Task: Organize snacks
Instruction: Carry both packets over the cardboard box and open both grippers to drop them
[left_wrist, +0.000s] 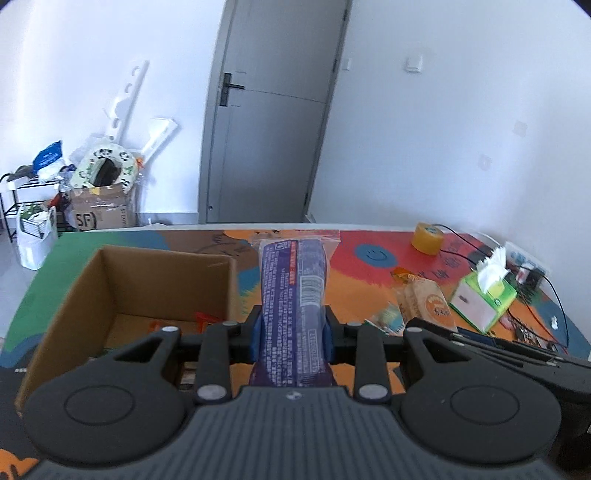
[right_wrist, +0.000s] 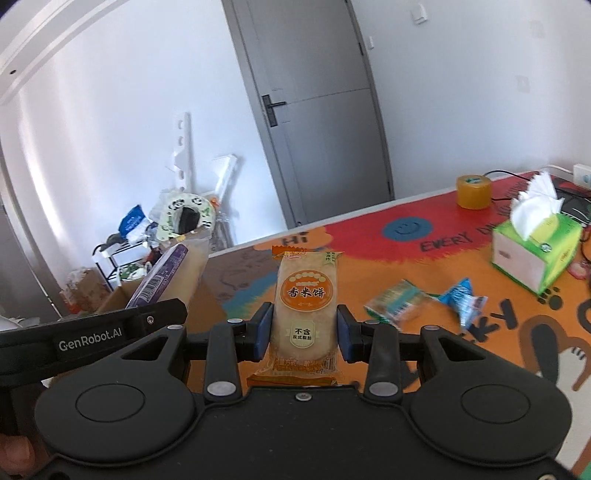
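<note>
My left fingers (left_wrist: 291, 332) clamp the purple packet (left_wrist: 291, 291), its length pointing ahead; the cardboard box (left_wrist: 122, 280) sits just left; my right fingers (right_wrist: 304, 334) pinch the rice cracker (right_wrist: 306, 306).

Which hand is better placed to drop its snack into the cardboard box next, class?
Probably the left. The left gripper holds the purple packet right beside the cardboard box, whose open top lies just to its left. The right gripper, holding the rice cracker pack, is farther away.

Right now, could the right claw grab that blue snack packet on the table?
Probably not: the right claw is already shut on a rice cracker pack. The blue snack packet lies unobstructed.
</note>
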